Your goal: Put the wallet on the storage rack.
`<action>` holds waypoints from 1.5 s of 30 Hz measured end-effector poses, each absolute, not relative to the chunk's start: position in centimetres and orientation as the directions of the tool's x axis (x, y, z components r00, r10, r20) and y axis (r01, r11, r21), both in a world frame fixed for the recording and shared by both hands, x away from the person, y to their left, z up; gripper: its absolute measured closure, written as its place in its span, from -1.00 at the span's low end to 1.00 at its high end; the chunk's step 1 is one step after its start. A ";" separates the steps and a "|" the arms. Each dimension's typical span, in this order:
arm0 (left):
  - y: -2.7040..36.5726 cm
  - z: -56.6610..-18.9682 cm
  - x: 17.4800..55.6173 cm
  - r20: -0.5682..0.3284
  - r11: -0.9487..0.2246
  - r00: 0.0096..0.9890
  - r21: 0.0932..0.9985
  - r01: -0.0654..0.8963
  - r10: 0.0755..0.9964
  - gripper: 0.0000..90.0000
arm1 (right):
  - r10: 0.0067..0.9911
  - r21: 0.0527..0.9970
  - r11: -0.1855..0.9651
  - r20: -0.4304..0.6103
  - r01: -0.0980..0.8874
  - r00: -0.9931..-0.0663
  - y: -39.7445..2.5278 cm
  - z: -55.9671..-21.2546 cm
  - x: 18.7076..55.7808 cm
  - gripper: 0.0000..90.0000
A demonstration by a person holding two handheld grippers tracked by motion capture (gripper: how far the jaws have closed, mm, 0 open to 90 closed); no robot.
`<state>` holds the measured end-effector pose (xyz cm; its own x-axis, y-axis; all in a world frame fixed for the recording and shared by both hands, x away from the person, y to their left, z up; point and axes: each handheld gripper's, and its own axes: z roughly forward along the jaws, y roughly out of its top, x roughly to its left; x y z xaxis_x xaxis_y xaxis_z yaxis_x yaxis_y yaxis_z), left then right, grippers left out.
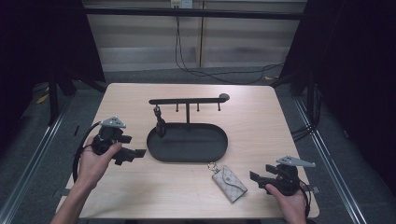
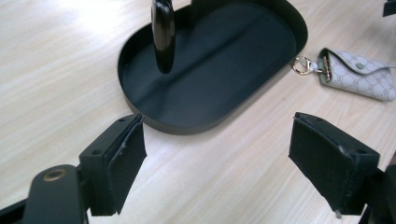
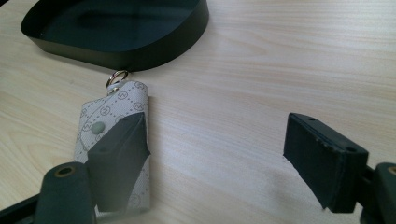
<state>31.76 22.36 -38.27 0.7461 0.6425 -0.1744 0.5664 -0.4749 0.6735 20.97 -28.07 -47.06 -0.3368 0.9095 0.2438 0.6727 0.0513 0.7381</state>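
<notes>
A black oval tray (image 1: 187, 143) with an upright hook rail (image 1: 187, 101) stands mid-table. A black key fob (image 1: 160, 125) hangs from the rail's left hook over the tray, and it shows as the key fob (image 2: 163, 35) in the left gripper view. A grey patterned key pouch (image 1: 229, 183) with a metal ring lies flat in front of the tray's right end. My left gripper (image 1: 133, 153) is open just left of the tray (image 2: 210, 60), holding nothing. My right gripper (image 1: 256, 177) is open just right of the pouch (image 3: 105, 121), whose lower part its left jaw hides.
The light wooden table (image 1: 252, 126) has bare room right of the tray and behind the rail. Its front edge lies close under both hands. Black cables (image 1: 205, 70) run over the floor beyond the far edge, and metal rails flank the table.
</notes>
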 end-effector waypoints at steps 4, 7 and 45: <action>22.7 -39.3 30.9 -0.189 -0.439 0.729 0.689 0.576 0.658 -0.59 | 0.907 0.736 0.059 0.243 0.675 -0.344 -28.0 -47.1 21.0 -0.52; 23.0 -39.9 30.3 -0.193 -0.416 0.724 0.710 0.569 0.662 -0.59 | 0.906 0.735 0.059 0.243 0.675 -0.345 -28.0 -47.0 20.9 -0.52; 24.8 -45.8 24.0 -0.223 -0.318 0.688 0.760 0.566 0.691 -0.53 | 0.863 0.693 0.100 0.297 0.714 -0.408 -25.6 -45.4 22.3 -0.32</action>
